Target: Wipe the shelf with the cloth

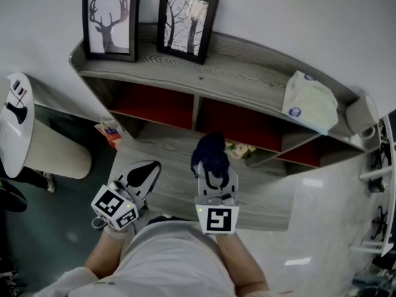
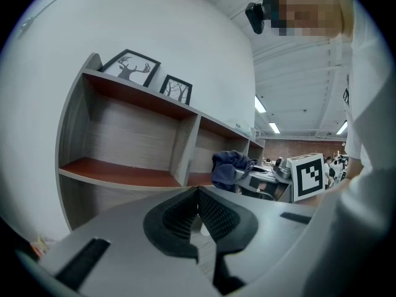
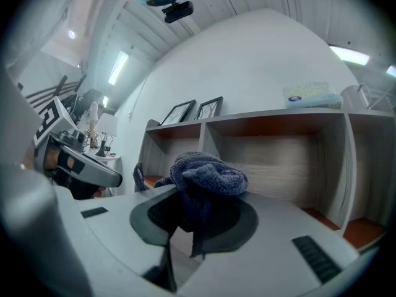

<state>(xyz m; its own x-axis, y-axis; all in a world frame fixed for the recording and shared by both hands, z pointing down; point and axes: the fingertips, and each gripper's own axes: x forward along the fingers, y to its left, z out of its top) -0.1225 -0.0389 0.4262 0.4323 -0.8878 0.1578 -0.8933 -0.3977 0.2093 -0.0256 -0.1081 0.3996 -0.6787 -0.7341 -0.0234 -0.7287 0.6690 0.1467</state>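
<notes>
A grey wooden shelf unit [image 1: 247, 79] with red-brown compartments stands against the white wall. My right gripper [image 1: 213, 169] is shut on a bunched dark blue cloth [image 1: 210, 152], held over the low front board just before the middle compartment. In the right gripper view the cloth [image 3: 207, 175] bulges up out of the jaws and hides the fingertips. My left gripper [image 1: 145, 172] hovers to the left of it, shut with nothing in it. Its pads meet at the tip [image 2: 198, 193] in the left gripper view, where the cloth [image 2: 229, 166] also shows.
On the top board stand a deer picture [image 1: 111, 20] and a tree picture [image 1: 185, 25]. A tissue pack [image 1: 310, 101] and a white roll [image 1: 365, 116] sit at the right end. A white round stand [image 1: 18, 122] is at the left, and small flowers [image 1: 238, 150] lie in the middle compartment.
</notes>
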